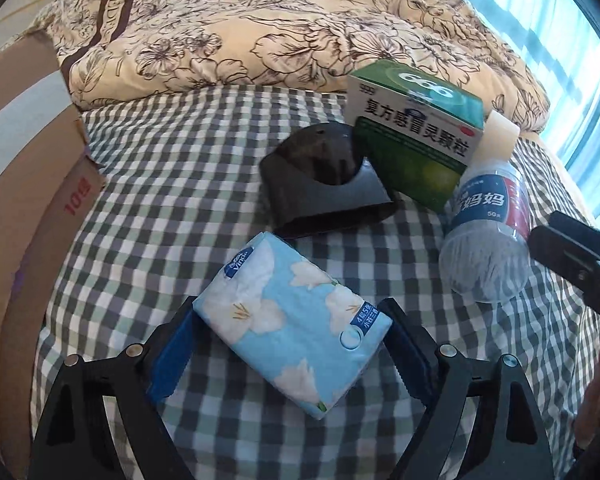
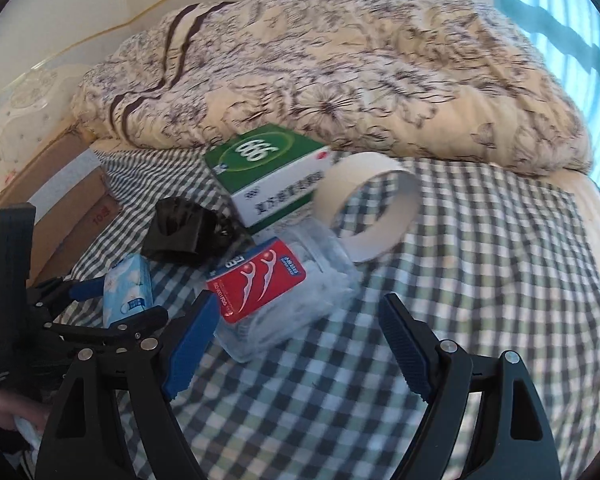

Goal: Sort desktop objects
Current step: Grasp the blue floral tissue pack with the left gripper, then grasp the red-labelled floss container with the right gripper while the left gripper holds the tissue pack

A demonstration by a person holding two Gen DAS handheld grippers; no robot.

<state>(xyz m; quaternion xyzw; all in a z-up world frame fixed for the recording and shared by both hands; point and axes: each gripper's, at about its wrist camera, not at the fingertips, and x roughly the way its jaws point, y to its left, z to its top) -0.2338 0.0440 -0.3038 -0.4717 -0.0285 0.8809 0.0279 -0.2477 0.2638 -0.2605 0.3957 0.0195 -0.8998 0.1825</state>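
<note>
I hold a gripper in each hand over a bed (image 1: 188,152) spread with a green-and-white checked sheet, a floral quilt (image 1: 260,24) heaped along its far edge. My left gripper (image 1: 290,338) has its jaws set on either side of a soft blue tissue pack (image 1: 292,328) printed with white flowers, near the bed's near edge; the blue pads look to touch its two ends, though I cannot tell how firmly they press. My right gripper (image 2: 298,334) has its jaws wide apart and holds nothing; its left pad sits just beside a clear floss-pick jar (image 2: 288,292) with a red label, lying on its side toward the middle of the bed. The risks, as I judge them: the tissue pack is slack and set at a slant between my jaws, so it could buckle or twist out if I lift it by the ends. The jar is round and on its side on soft bedding, so a nudge from my right pad could roll it. Its white lid (image 2: 366,206), which appears off and propped on edge just past the jar's mouth against a green medicine box (image 2: 272,172), could tip, and picks might spill. My two grippers work close together and could knock each other. By count: one tissue pack, one jar, one lid, one medicine box, one black plastic holder (image 1: 324,176) between the pack and the box, and one cardboard carton (image 1: 32,200) at the bed's left edge.
</note>
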